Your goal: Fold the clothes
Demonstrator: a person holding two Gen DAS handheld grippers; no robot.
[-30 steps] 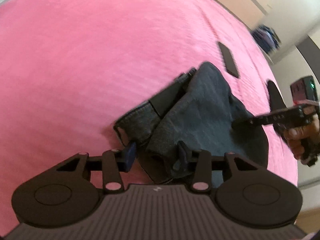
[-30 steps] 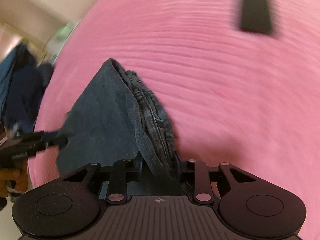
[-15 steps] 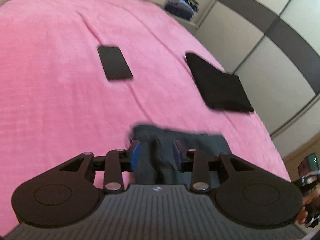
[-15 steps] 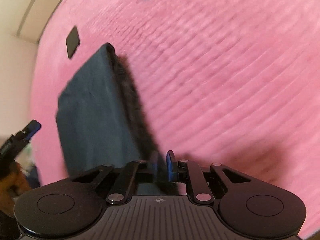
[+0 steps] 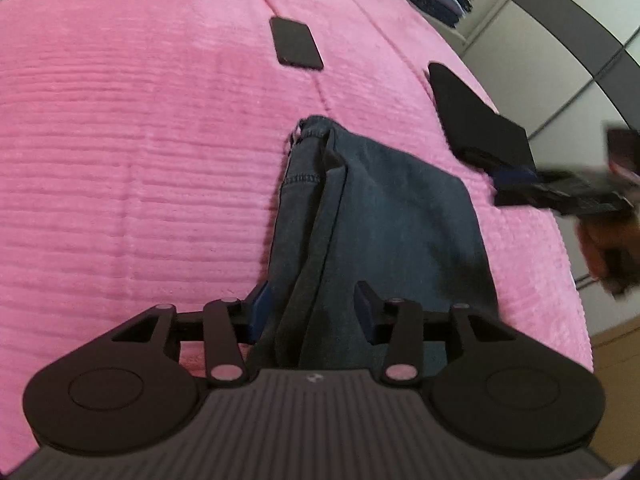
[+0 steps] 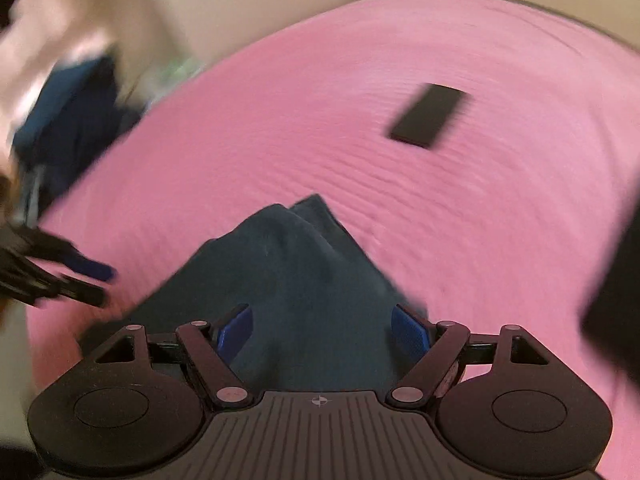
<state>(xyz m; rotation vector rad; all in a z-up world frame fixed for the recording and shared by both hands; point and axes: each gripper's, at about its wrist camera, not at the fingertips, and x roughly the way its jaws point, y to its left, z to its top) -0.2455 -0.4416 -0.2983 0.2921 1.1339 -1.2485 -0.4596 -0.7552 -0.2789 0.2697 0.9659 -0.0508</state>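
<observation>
Letting go looks like the risky part. The folded jeans [image 5: 384, 208] lie on the pink bedspread [image 5: 140, 140], on the near side of the phone [image 5: 296, 43] and beside the black folded garment [image 5: 480, 120]. The left gripper [image 5: 312, 312] is spreading its fingers with denim between them, the pads apparently clear of it. The right gripper [image 6: 324, 328] is opening wide above the cloth, gripping nothing. If a blue pad snags the left edge as the hand lifts away, I'd expect the top layer to drag and spoil the fold.
</observation>
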